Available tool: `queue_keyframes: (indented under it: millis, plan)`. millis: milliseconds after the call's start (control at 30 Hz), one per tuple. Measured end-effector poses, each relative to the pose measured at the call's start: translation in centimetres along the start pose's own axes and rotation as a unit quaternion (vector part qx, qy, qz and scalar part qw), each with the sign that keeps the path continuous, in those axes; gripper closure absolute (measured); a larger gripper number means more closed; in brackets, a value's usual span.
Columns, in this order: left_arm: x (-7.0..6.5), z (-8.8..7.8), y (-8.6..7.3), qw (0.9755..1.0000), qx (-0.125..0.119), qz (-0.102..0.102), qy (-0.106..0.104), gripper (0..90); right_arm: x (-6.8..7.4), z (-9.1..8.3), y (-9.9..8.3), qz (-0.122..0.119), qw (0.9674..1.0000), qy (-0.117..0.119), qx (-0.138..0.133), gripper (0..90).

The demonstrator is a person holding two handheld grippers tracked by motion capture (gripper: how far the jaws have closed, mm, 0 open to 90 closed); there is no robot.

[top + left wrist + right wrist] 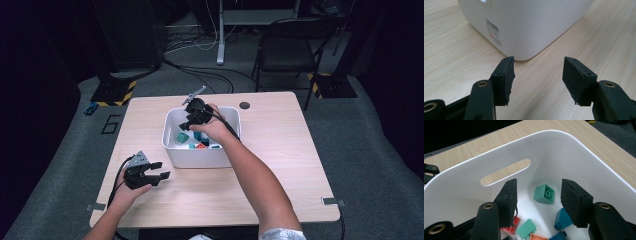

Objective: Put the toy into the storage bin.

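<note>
White bin (200,159) on the bench (280,165) – toy bricks inside: teal, blue, red, orange. Right gripper (539,202) above the bin, fingers (509,200) released, green brick (544,194) lying loose below between them. Left gripper (537,77) beside the bin's outer wall – fingers apart, nothing held.

The left claw (159,175) sits low at the person's near left, held in the left hand (129,192) with the forearm coming in from the bottom edge. Its jaws stand well apart with nothing between them, pointing level to the right. The right arm reaches forward and across, bare to the elbow. The right hand (216,127) holds the right claw (189,121) tipped downward, its jaws parted and empty.
</note>
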State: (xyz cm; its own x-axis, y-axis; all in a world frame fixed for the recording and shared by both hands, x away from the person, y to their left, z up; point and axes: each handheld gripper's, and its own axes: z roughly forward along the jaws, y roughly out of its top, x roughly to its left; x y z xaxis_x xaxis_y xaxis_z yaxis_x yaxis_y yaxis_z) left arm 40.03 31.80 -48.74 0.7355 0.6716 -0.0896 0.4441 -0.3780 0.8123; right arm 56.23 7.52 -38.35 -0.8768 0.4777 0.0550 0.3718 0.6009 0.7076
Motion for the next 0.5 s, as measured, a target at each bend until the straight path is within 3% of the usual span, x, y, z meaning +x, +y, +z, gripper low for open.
queue_keyframes:
  millis: [133, 500]
  plan:
    - [0.0, -0.1, 0.0, 1.0, 0.006, 0.001, 0.002, 42.4, 0.0, -1.6, -0.2, 0.002, 0.9998, -0.003, -0.02, 44.9]
    - [0.2, 0.0, -0.1, 1.0, 0.002, -0.001, 0.007, 42.3, 0.8, -4.9, -0.7, 0.005, 0.999, -0.011, -0.042, 39.7]
